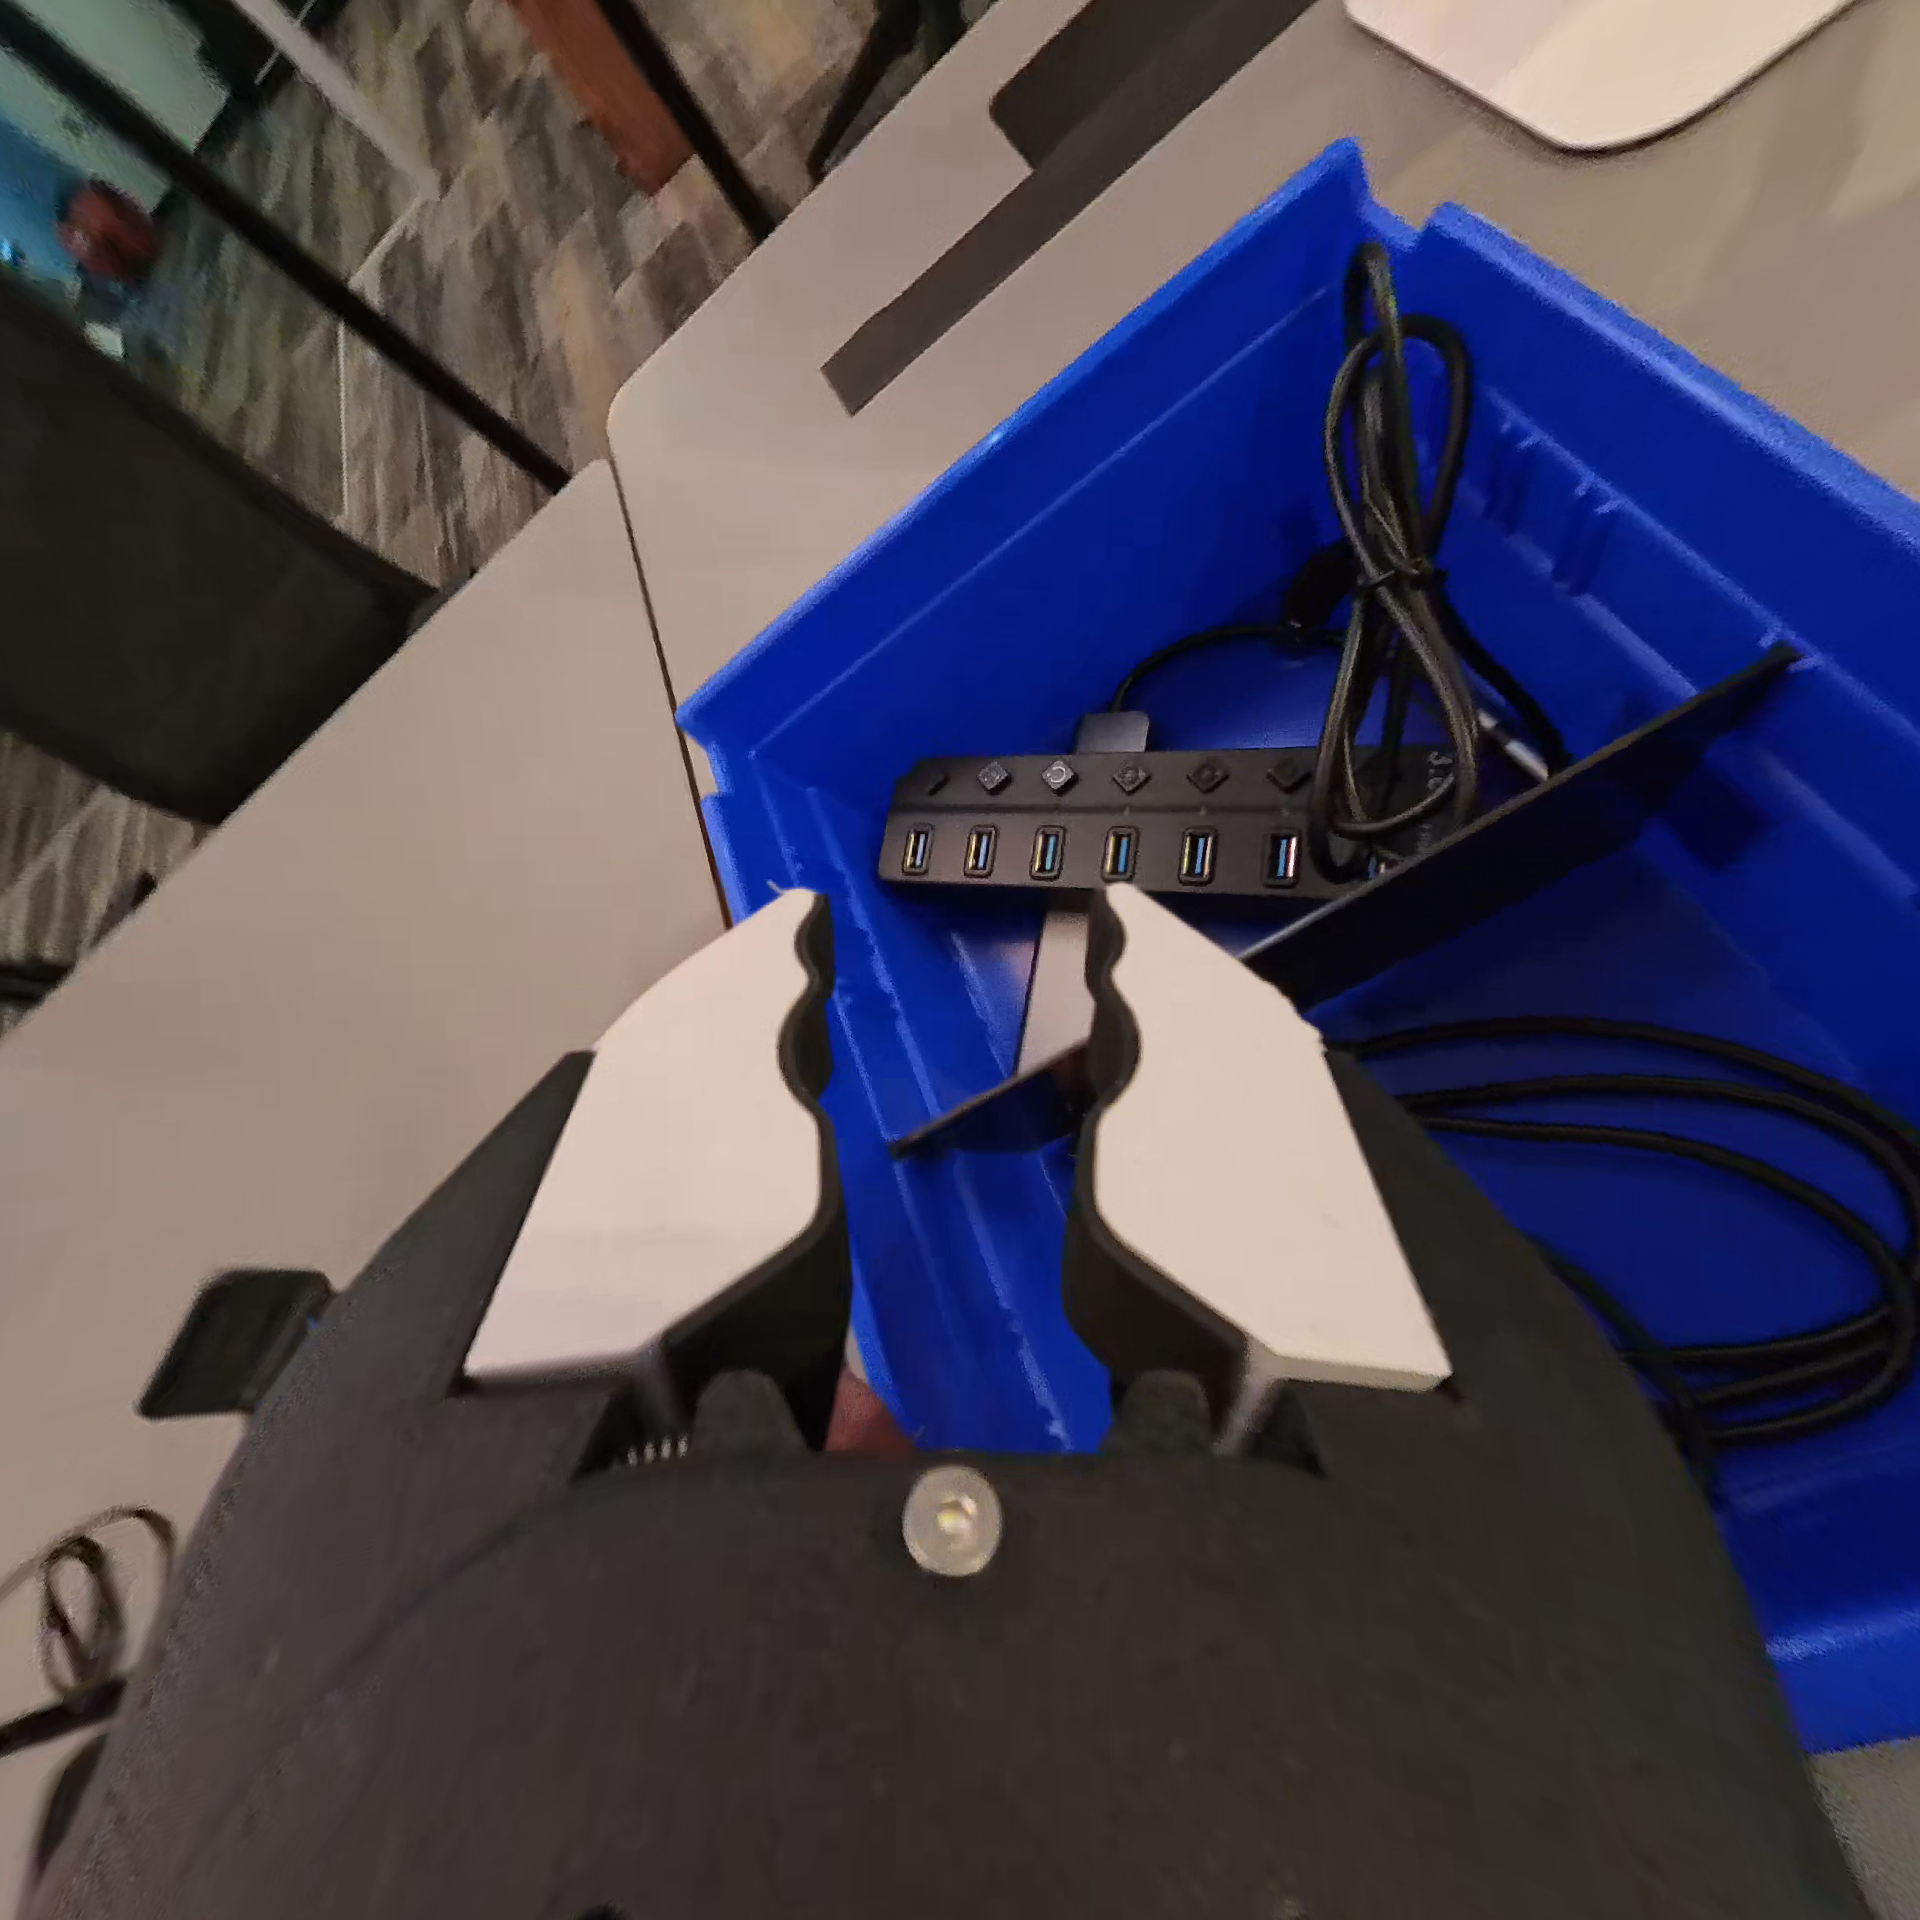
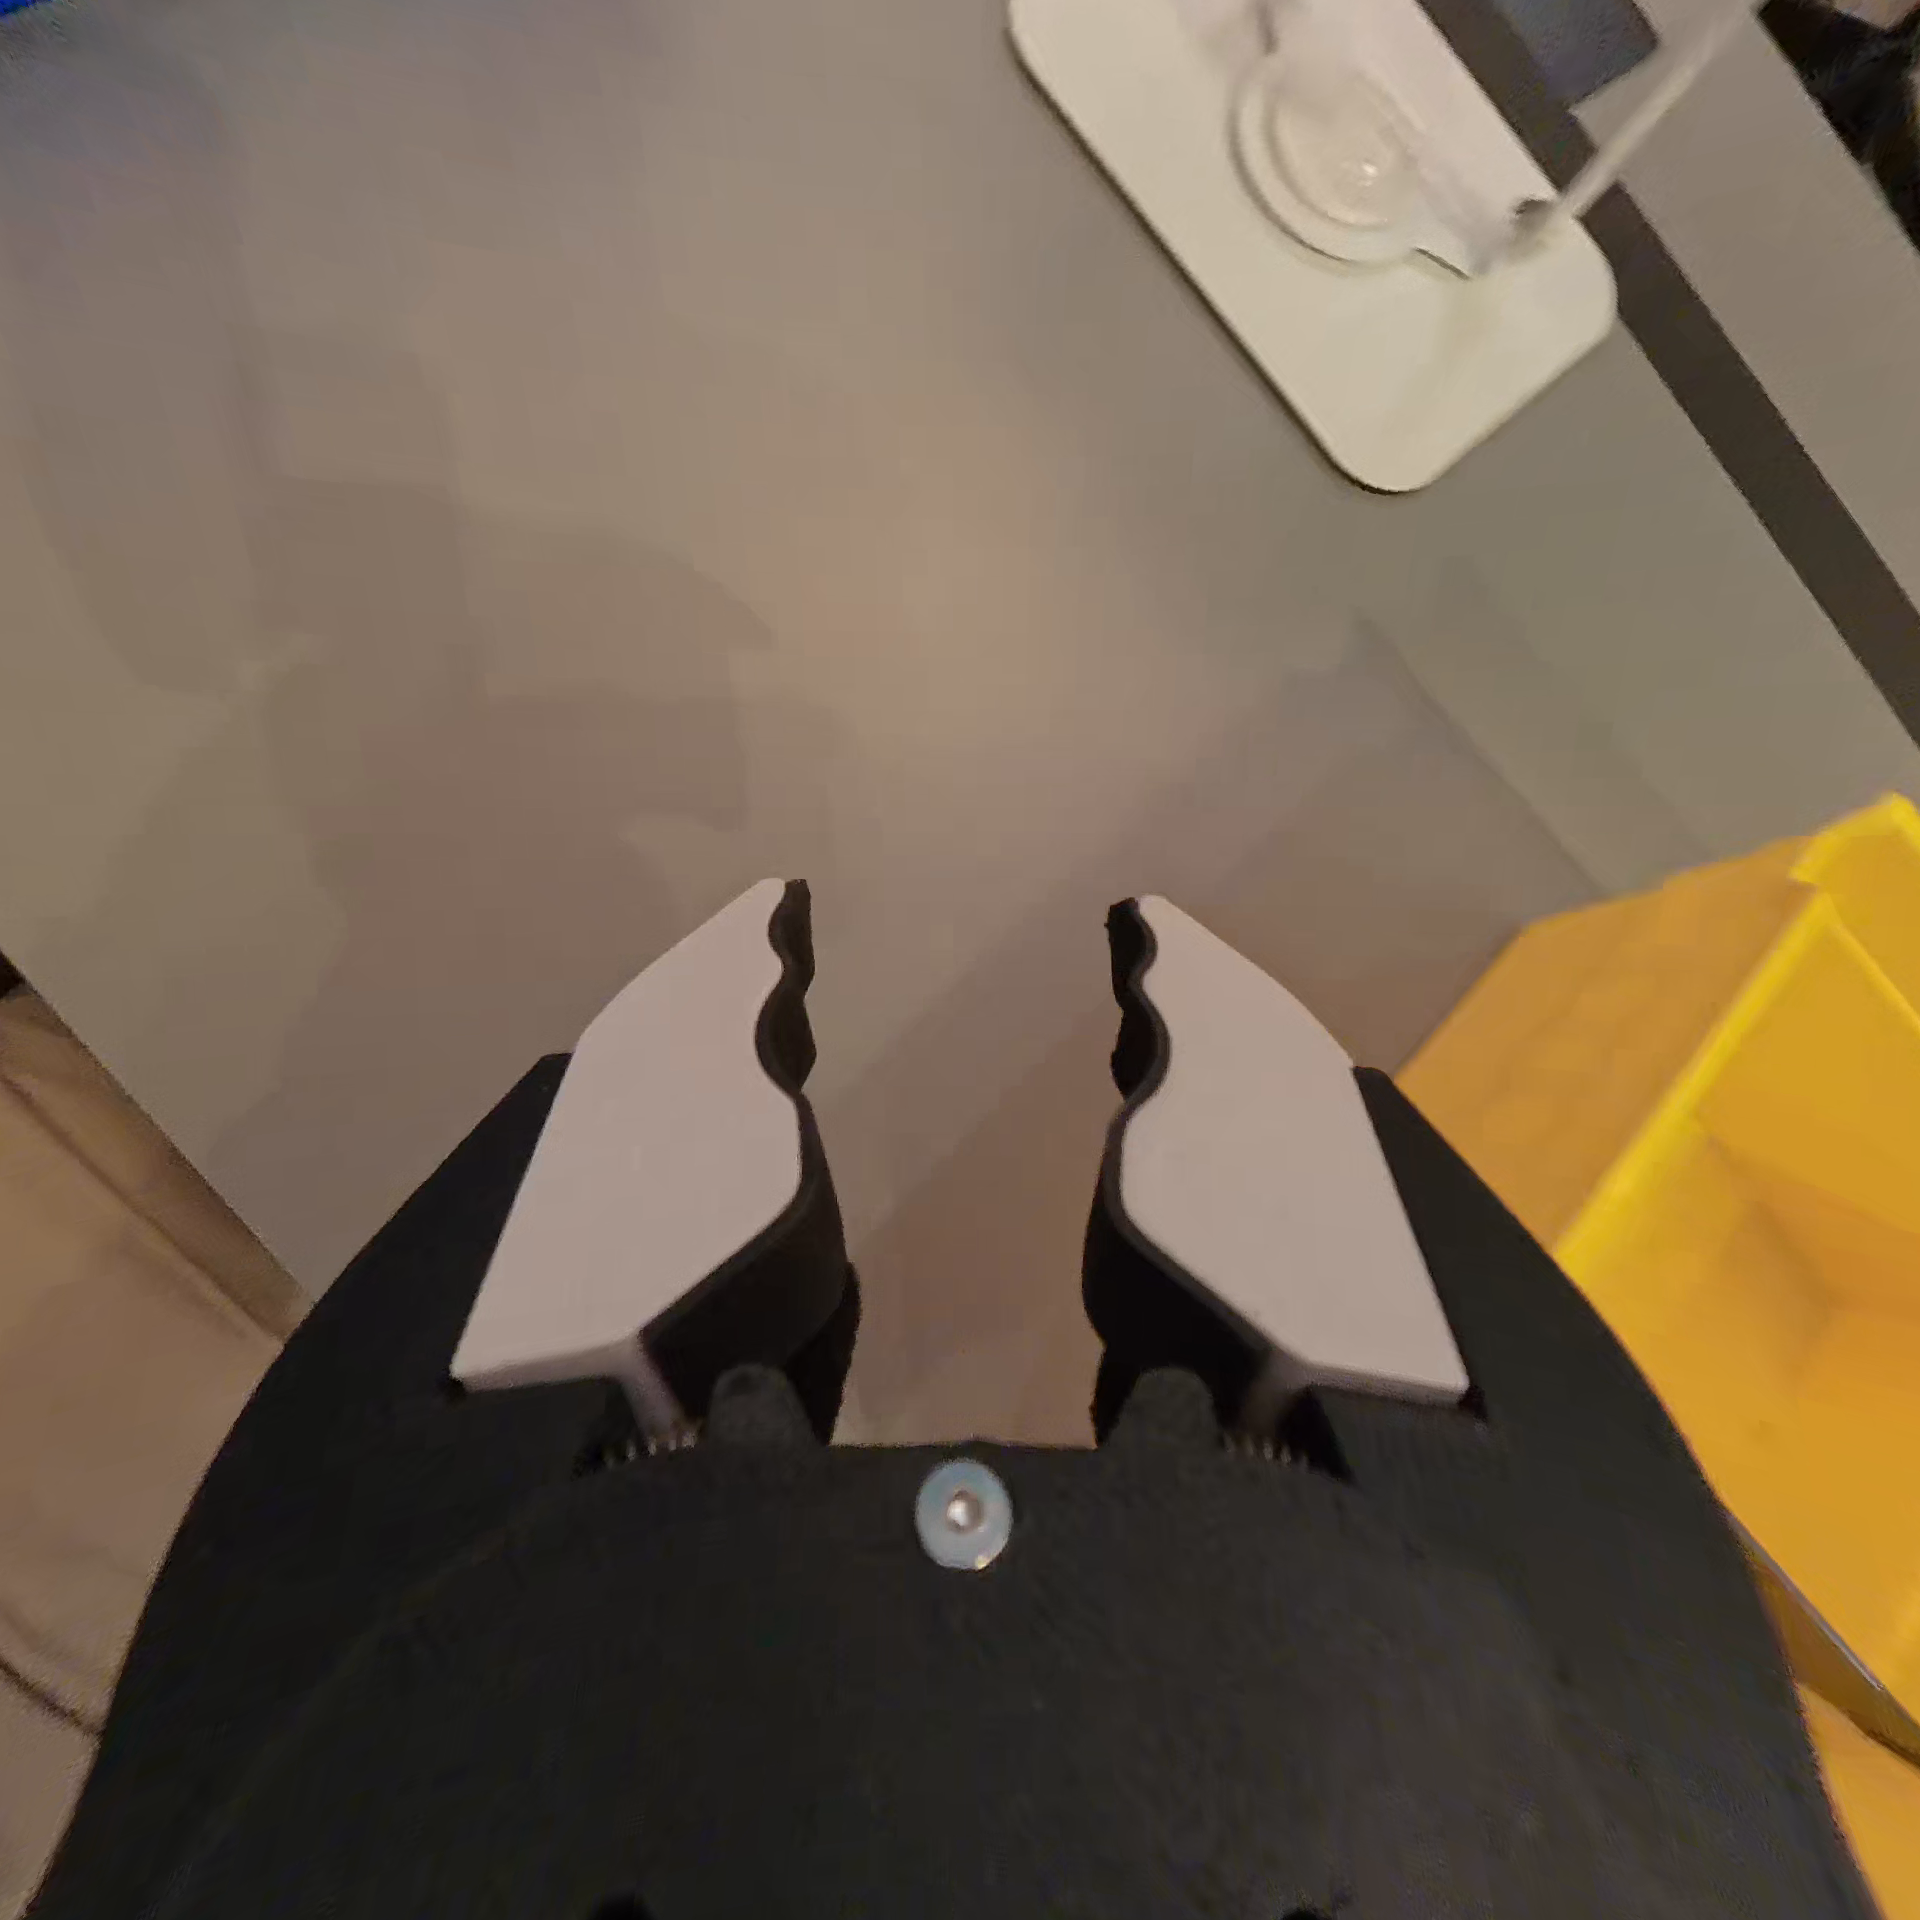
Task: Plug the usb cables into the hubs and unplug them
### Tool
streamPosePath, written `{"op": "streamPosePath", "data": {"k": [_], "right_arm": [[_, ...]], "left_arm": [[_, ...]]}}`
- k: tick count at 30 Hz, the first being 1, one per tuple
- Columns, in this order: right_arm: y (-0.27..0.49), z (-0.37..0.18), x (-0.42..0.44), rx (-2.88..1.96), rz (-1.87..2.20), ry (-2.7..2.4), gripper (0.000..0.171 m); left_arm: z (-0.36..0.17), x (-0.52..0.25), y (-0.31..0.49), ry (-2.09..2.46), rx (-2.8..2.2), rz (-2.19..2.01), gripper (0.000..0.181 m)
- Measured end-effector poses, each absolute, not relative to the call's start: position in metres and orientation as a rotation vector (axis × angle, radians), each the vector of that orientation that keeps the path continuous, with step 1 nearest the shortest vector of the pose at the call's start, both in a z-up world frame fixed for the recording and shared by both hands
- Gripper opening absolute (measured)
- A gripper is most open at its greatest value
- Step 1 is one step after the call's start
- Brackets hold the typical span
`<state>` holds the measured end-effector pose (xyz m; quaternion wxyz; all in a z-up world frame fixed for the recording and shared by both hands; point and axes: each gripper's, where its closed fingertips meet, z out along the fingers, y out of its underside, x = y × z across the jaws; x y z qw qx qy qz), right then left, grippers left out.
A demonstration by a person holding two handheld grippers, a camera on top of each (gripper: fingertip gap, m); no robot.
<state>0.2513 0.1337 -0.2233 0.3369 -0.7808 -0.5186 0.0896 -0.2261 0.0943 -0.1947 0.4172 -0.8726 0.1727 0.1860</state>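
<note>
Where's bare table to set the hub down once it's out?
Bare table ahead of the right gripper, between the white stand base and yellow bin. Crowded: the blue bin, where hub, cables and dividers fill it.

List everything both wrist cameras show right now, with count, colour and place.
USB hub: one, black, in the blue bin's far compartment, ports empty.
Bundled cable: one, black, draped over the hub's right end.
Coiled cable: one, black, near compartment.
Divider: one, black, across the bin.
Blue bin: one, on the table.
Yellow bin: one, right of the right gripper.
Stand base: one, white, far right of the table.
Table: grey.
Left gripper: open, above the blue bin's edge.
Right gripper: open, over bare table.
</note>
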Motion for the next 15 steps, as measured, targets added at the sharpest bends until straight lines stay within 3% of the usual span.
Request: {"op": "streamPosePath", "data": {"k": [2,5,15], "right_arm": [[0.124,-0.234,0.239,-2.034,0.274,-1.377,0.056],[0.117,-0.248,0.234,-2.055,0.297,-1.400,0.057],[0.114,-0.276,0.235,-2.109,0.330,-1.432,0.058]], "left_arm": [[-0.194,-0.224,0.103,0.560,-2.194,0.491,0.050],[-0.205,-0.221,0.115,0.722,-2.262,0.463,0.070],[-0.242,-0.210,0.146,1.449,-2.184,0.523,0.063]]}}
